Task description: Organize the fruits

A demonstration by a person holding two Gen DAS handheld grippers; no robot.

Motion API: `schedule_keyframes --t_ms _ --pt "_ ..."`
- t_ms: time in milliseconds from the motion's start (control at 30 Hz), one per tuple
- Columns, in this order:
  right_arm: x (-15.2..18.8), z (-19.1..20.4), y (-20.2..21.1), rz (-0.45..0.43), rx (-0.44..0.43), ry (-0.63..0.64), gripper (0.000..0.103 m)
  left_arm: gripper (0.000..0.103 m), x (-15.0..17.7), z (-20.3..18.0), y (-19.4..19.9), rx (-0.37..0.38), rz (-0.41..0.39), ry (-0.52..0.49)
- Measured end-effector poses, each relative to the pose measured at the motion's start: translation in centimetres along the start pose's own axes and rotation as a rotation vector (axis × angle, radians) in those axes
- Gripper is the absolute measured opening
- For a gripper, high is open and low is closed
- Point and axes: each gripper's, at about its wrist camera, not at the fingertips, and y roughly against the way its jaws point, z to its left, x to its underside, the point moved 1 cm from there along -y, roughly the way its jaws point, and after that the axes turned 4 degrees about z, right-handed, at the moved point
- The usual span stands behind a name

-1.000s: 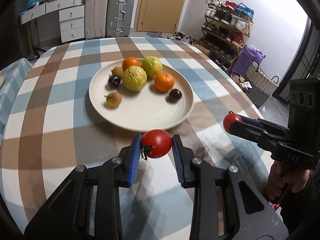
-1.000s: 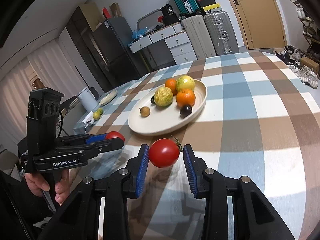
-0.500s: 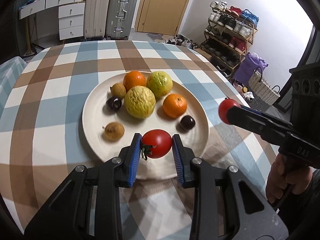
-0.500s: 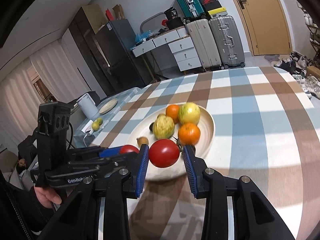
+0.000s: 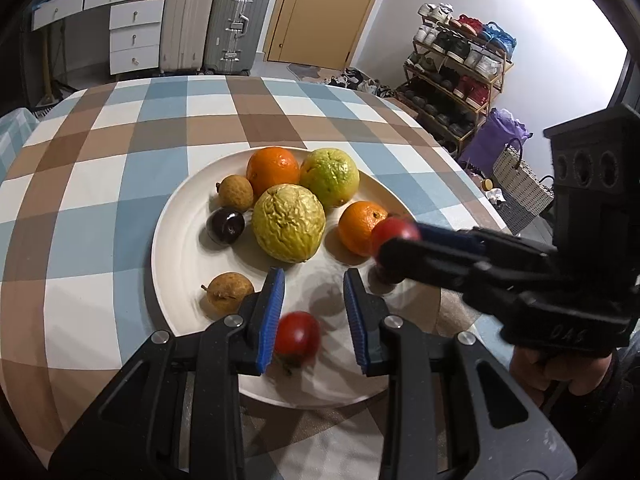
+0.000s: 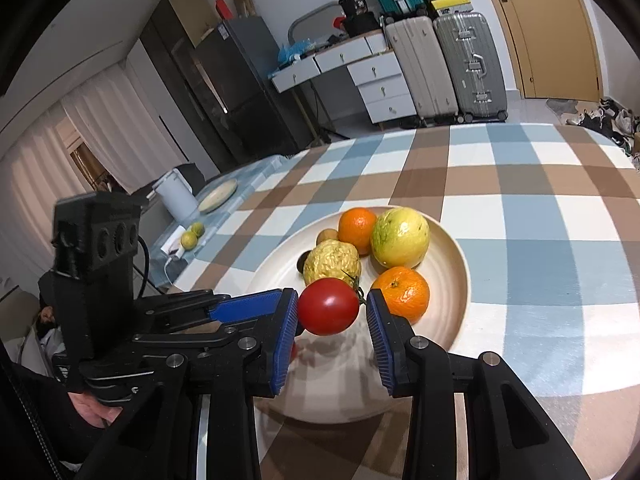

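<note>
two small red tomatoes concern us: our left claw (image 5: 314, 312) has its pads apart, its tomato (image 5: 297, 335) loose, blurred, over the cream round plate (image 5: 176, 240). our right claw (image 6: 332, 322) clamps the other tomato (image 6: 328, 306) above the plate, we judge for placing beside the fruit.

Two suitcases (image 5: 216, 20) stand beside a wooden door (image 5: 320, 8).

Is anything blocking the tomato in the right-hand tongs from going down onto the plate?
Nothing visible does. That tomato hangs over a bare patch of the plate. The orange sits just behind it, and the left tongs are close beside it.
</note>
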Motion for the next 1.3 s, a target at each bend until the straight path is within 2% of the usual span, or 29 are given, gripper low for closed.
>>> schedule_keyframes --t_ms 167,267,367,467,600,667,733,800,900,1067,1167,1300 --pt "0.3 -0.2 -1.5 0.045 0.006 -0.009 0.036 0.028 0.1 0.2 0.1 -0.006 -0.005 0.002" --pt "0.2 -0.5 -1.4 0.04 -0.005 -0.031 0.042 0.029 0.3 0.3 0.6 -0.02 -0.01 0.001" --pt "0.1 -0.3 -0.4 0.008 0.004 -0.033 0.051 0.035 0.6 0.1 1.7 -0.045 -0.023 0.0" --pt "0.0 -0.1 1.2 -0.029 0.017 -0.047 0.052 0.042 0.8 -0.1 3.0 -0.067 -0.04 0.006" --pt "0.3 0.3 3.6 -0.082 0.043 -0.063 0.062 0.057 1.2 -0.7 5.4 -0.093 -0.082 0.004" --pt "0.5 0.7 4.8 -0.108 0.054 -0.058 0.063 0.06 1.4 -1.0 6.8 -0.109 -0.11 0.001" --pt "0.7 1.2 6.2 -0.144 0.072 -0.058 0.072 0.069 1.7 -1.5 8.1 -0.123 -0.131 -0.002" --pt "1.0 1.7 7.6 -0.185 0.089 -0.061 0.079 0.072 2.0 -1.9 9.5 -0.134 -0.157 -0.002" --pt "1.4 2.5 9.3 -0.233 0.104 -0.057 0.083 0.08 2.4 -2.5 11.4 -0.15 -0.195 -0.005" --pt "2.2 4.0 11.6 -0.291 0.124 -0.026 0.088 0.082 3.0 -3.5 14.2 -0.177 -0.249 -0.015" --pt "2.6 4.9 12.8 -0.331 0.131 -0.013 0.094 0.086 3.5 -4.1 15.9 -0.2 -0.287 -0.023" --pt "3.1 6.2 14.6 -0.392 0.141 0.018 0.101 0.101 4.1 -4.9 18.0 -0.218 -0.35 -0.026"
